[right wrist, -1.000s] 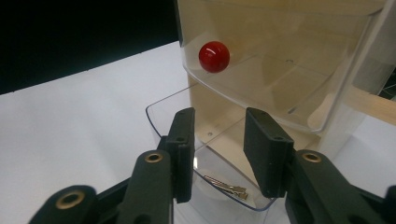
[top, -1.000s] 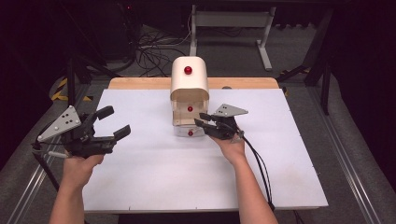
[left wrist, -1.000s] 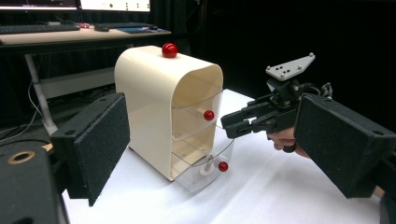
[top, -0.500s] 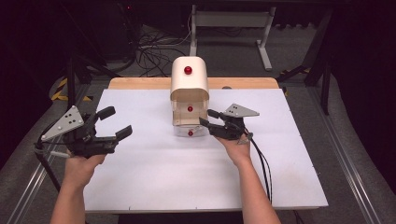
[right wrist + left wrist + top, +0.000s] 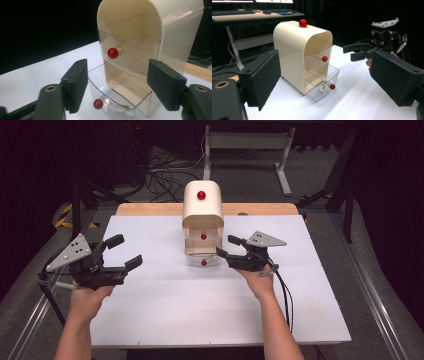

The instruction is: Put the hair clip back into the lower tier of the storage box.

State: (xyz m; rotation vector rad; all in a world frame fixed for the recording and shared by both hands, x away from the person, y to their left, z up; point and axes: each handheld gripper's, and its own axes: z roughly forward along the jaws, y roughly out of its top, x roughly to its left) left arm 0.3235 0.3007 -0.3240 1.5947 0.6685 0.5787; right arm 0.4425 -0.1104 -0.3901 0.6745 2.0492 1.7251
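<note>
Cream drawer unit sits at the back-centre of the white bench, arched top, red knob on top. It has two clear drawers, each with a red knob. Upper drawer is pushed in; lower drawer is pulled partway out toward the person. There's something small and pale inside the lower drawer, behind its knob; can't tell what it is.

Left hand-held gripper is released, jaws wide apart, holding nothing. It hovers over the bench's left side, well apart from the unit, pointing roughly toward it. The grey triangular plate on its top is tilted.

Right hand-held gripper is also released, jaws spread, nothing between the pads. It sits just beside the unit's front right, tips near the open lower drawer but not touching it. In the right gripper view the jaws frame the drawer fronts, with the lower knob low between them and the upper knob above. Cable trails back along the person's right forearm.
</note>
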